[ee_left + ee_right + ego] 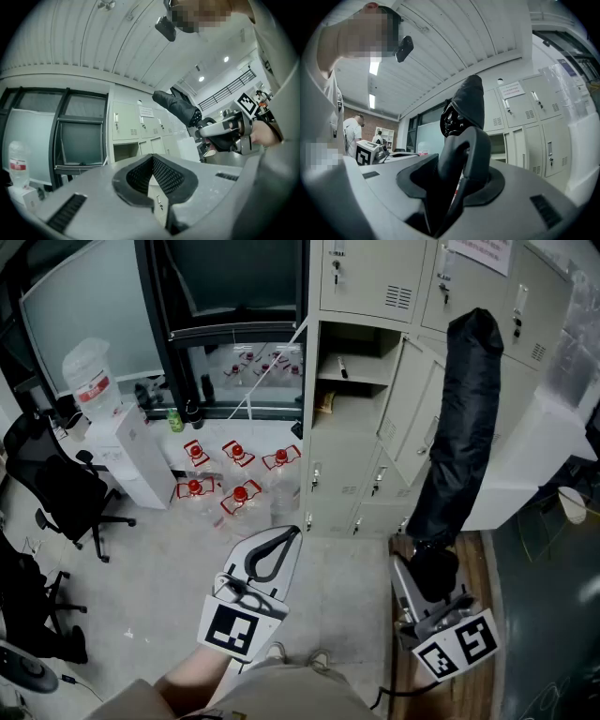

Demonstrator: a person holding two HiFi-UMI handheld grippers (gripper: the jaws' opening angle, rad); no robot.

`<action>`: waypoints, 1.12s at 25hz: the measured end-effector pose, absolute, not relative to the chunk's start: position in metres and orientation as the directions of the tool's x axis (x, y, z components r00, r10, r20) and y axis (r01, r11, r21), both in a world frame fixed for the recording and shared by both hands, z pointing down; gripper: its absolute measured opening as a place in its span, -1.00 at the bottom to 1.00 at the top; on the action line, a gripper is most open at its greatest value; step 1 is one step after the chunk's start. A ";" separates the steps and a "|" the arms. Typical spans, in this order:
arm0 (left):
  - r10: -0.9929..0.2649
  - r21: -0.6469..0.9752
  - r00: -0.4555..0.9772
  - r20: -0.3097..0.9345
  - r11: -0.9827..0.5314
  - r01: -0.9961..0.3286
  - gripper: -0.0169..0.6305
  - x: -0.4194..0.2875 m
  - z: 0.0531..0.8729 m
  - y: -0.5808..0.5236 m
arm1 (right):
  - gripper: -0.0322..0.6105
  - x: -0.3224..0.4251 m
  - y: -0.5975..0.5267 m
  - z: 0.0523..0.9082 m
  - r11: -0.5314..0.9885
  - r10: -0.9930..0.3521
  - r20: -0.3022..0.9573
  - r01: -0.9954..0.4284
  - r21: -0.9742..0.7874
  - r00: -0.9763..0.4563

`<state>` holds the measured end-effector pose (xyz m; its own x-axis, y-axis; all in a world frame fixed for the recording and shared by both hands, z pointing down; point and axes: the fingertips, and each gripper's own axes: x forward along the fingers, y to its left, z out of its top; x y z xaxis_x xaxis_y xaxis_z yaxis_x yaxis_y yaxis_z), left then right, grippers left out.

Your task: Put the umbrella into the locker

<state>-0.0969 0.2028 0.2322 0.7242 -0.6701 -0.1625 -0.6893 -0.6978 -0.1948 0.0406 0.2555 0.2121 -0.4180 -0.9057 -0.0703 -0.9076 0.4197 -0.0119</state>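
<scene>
A black folded umbrella (464, 427) stands upright at the right of the head view, in front of the grey lockers (375, 287). My right gripper (433, 573) is shut on its handle at the bottom end; in the right gripper view the handle (464, 159) fills the jaws and the canopy (466, 105) rises above. One locker compartment (361, 362) is open, its door (403, 409) swung right. My left gripper (281, 540) hangs low in the middle, shut and empty, pads (161, 171) meeting at the tip. It faces the open compartment (126, 152) and also sees the umbrella (180, 107).
Several large water bottles (234, 474) stand on the floor left of the lockers. A water dispenser (122, 442) and a black office chair (56, 484) are further left. A white panel (534, 456) leans at the right. A person (351, 133) stands far behind.
</scene>
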 end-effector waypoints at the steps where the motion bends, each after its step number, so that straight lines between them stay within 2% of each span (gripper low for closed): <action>1: -0.670 -0.197 0.725 -0.159 -0.698 -0.688 -0.92 -0.097 0.233 0.203 | -0.39 0.040 0.256 0.211 0.418 -0.906 -0.073 -0.908 -0.009 -0.416; 14: -0.700 -0.216 0.704 -0.118 -0.674 -0.707 -0.92 -0.081 0.234 0.197 | -0.39 0.041 0.233 0.208 0.268 -0.951 -0.134 -0.960 0.082 -0.277; 24: -0.719 -0.268 0.692 -0.067 -0.655 -0.707 -0.92 -0.072 0.253 0.191 | -0.39 0.052 0.227 0.231 0.248 -0.963 -0.095 -0.967 0.060 -0.252; 28: -0.730 -0.231 0.681 -0.057 -0.654 -0.720 -0.92 -0.068 0.255 0.187 | -0.39 0.058 0.223 0.235 0.256 -0.962 -0.076 -0.965 0.064 -0.261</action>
<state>-0.0675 0.1870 0.2552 0.6814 -0.7297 -0.0572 -0.7201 -0.6544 -0.2307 0.0576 0.2230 0.2346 -0.2606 -0.9625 -0.0756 -0.9645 0.2561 0.0642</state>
